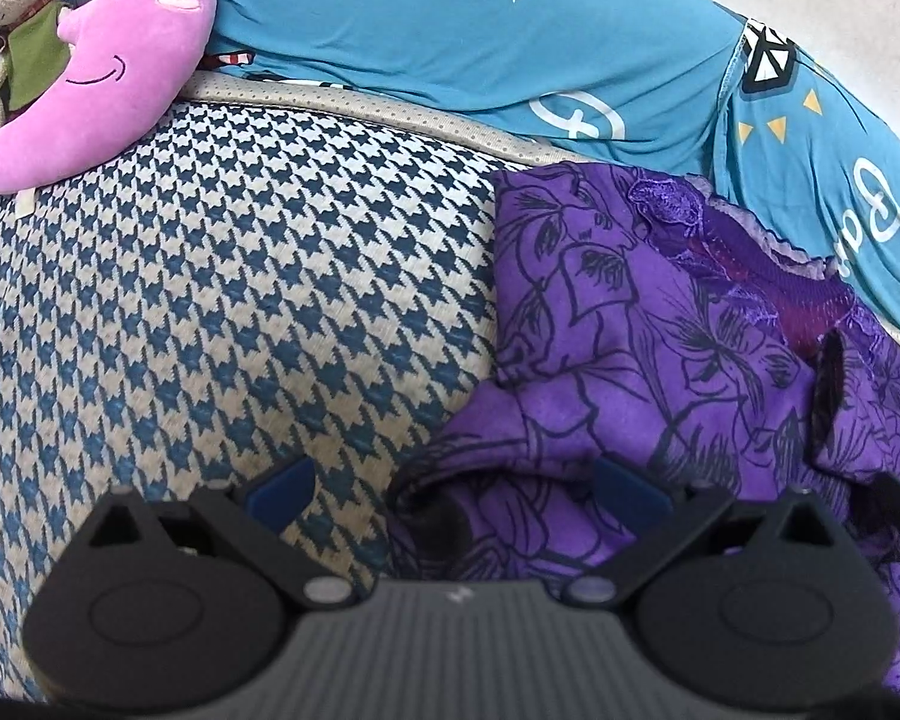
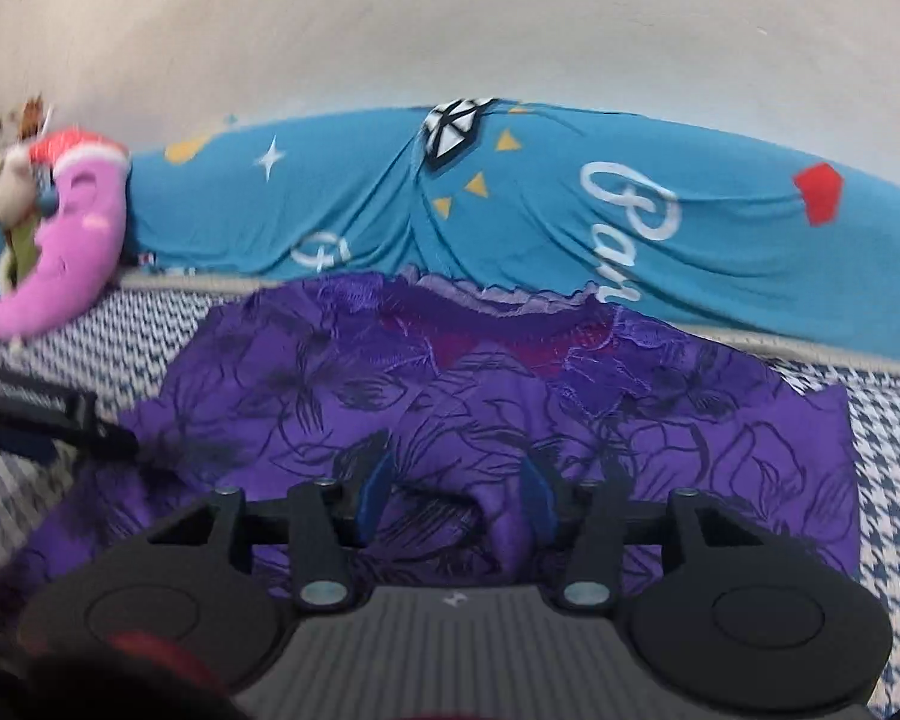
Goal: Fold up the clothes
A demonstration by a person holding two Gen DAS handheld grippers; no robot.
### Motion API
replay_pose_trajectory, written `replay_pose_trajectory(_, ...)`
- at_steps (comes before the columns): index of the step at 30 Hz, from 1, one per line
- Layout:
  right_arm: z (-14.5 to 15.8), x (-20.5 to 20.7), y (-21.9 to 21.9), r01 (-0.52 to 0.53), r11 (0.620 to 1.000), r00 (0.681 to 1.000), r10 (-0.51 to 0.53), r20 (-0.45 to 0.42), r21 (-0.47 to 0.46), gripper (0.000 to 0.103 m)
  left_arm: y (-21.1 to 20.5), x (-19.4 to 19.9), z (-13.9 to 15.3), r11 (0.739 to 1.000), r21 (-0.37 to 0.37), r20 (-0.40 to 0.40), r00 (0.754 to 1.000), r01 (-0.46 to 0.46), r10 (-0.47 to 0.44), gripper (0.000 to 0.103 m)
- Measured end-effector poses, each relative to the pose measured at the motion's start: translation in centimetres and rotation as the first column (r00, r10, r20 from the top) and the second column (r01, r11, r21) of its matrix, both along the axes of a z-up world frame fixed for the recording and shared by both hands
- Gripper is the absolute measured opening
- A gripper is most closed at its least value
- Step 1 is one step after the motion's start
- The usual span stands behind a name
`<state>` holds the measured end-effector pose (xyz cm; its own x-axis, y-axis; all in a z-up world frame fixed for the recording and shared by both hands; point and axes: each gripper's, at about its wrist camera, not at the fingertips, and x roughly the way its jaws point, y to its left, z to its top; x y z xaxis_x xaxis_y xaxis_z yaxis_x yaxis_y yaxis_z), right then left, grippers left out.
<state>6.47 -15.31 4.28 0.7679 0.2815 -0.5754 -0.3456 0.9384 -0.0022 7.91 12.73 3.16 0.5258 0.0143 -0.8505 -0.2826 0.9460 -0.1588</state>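
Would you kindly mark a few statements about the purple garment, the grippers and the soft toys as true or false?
1. The purple floral-print garment lies on a blue-and-white houndstooth cover. True.
2. The left gripper is clamped shut on the garment. False: its jaws stand wide open, one blue pad over the houndstooth cover.
3. A pink crescent-moon plush toy sits at the far left. True.
4. The right gripper is fully shut. False: its jaws are apart, with a fold of the garment between them.
5. The long pillow behind the garment is plain red. False: the star-printed pillow is blue.
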Motion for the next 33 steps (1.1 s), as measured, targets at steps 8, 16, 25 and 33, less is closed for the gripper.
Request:
replay_pose_trajectory(8,-1.4,0.8,2.3,0.034,0.986,0.996,-0.021,0.081,-0.163,0.051,-0.4,0.0,-0.5,0.999,0.025,-0.01,1.0,0.021,-0.021,0.103)
replay_pose_trajectory(16,0.5,-0.3,-0.5,0.177,0.982,0.974,-0.164,0.155,-0.069,0.019,-0.8,-0.1,-0.7,0.998,0.051,-0.003,0.999,0.038,-0.038,0.103)
replay_pose_trajectory(25,1.7,-1.5,-3.5,0.165,0.986,0.98,-0.165,0.108,0.007,0.018,-1.7,-0.4,-1.0,0.994,0.087,0.0,0.998,0.062,-0.063,0.103)
replay_pose_trajectory(33,0.3,-1.4,-0.3,0.011,0.997,0.995,-0.004,0.095,-0.071,0.043,-1.8,-0.3,-1.1,0.993,0.096,-0.005,0.998,0.071,-0.07,0.103)
